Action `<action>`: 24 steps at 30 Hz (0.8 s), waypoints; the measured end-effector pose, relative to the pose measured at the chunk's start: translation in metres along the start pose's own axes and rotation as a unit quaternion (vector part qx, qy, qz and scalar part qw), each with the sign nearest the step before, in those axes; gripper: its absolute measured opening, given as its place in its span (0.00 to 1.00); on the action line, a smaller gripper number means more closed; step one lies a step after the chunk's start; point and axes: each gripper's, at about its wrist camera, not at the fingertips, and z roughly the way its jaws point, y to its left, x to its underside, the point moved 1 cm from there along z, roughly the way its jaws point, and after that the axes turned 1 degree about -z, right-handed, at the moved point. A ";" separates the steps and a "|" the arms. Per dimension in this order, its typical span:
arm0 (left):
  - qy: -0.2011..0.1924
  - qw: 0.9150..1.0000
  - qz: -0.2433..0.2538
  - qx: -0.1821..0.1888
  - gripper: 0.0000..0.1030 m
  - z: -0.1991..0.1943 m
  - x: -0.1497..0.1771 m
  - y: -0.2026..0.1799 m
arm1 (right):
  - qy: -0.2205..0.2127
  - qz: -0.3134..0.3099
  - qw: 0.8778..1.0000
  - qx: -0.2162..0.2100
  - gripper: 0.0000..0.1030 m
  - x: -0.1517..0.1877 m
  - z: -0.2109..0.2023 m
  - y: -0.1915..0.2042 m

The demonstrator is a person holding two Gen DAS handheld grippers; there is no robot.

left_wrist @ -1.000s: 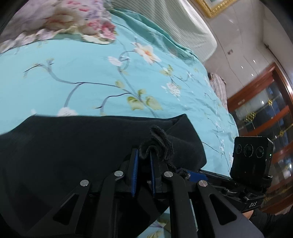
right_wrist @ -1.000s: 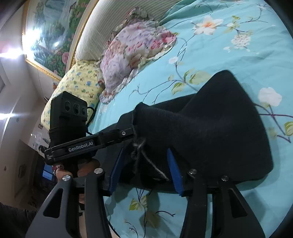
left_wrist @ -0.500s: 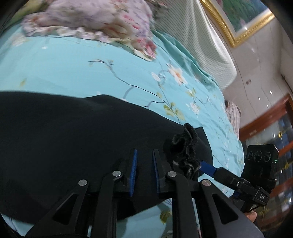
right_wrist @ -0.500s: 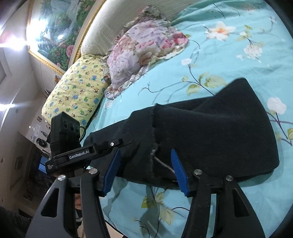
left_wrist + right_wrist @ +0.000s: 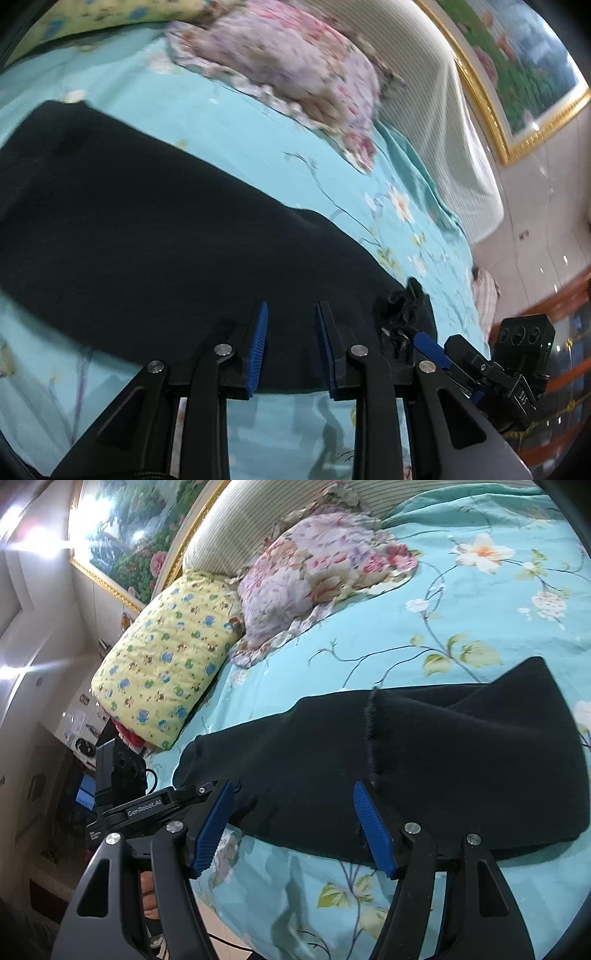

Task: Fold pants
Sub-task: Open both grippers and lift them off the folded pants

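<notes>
The black pants (image 5: 155, 229) lie folded lengthwise on the turquoise flowered bedspread (image 5: 258, 155), near its front edge. My left gripper (image 5: 290, 321) is open and empty, its blue pads over the pants' near edge. A bunched bit of black cloth (image 5: 400, 306) stands up to its right. In the right wrist view the pants (image 5: 443, 760) show a raw hem running across the top layer (image 5: 369, 731). My right gripper (image 5: 295, 805) is wide open and empty, just above the pants' near edge. The other gripper's body (image 5: 144, 805) shows at the left.
A pink flowered pillow (image 5: 321, 576) and a yellow printed pillow (image 5: 166, 657) lie at the bed's head by a striped headboard (image 5: 450, 122). A framed painting (image 5: 517, 62) hangs above. The bed's edge drops to the floor (image 5: 229, 934) just below my grippers.
My left gripper let go of the bunched black cloth and opened, leaving it to its right. My right gripper opened wider and drew back. The pants now lie flatter.
</notes>
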 end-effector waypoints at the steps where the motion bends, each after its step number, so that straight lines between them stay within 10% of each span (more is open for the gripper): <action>1: -0.009 1.000 -0.007 -0.009 0.33 -0.005 0.001 0.004 | 0.003 -0.003 1.000 -0.001 0.66 0.000 0.002 0.003; 24: -0.108 0.979 -0.152 -0.087 0.53 -0.090 0.018 0.107 | 0.084 -0.109 0.990 -0.025 0.66 -0.024 0.085 0.068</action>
